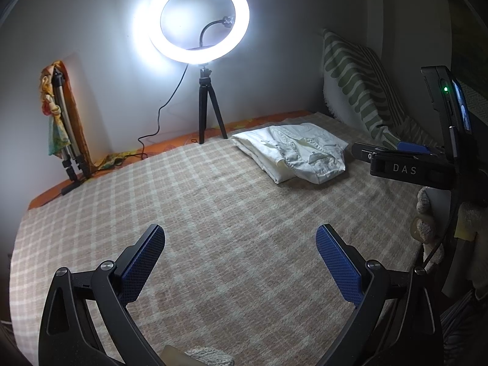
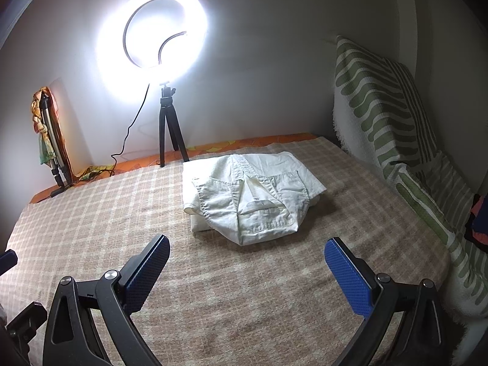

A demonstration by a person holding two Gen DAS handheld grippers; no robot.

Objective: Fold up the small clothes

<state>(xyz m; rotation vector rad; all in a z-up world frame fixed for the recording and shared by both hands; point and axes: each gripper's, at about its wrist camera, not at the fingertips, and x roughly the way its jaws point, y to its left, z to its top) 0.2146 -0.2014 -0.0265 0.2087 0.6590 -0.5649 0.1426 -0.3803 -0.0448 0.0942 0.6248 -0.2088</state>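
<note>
A folded pile of white clothes (image 2: 250, 196) lies on the checked blanket (image 2: 91, 213), a white denim piece with seams and a label on top of a plainer folded one. In the left wrist view the same pile (image 1: 292, 152) sits far off to the right. My right gripper (image 2: 247, 270) is open just short of the pile, nothing between its blue pads. My left gripper (image 1: 240, 257) is open over bare blanket (image 1: 213, 213), well to the left of the pile. The right gripper's black body marked DAS (image 1: 405, 167) shows at the left view's right edge.
A lit ring light on a small black tripod (image 2: 167, 128) stands at the back by the wall, its cable trailing left. A folded tripod wrapped in colourful cloth (image 1: 61, 122) leans on the wall at far left. Green-striped pillows (image 2: 396, 128) line the right side.
</note>
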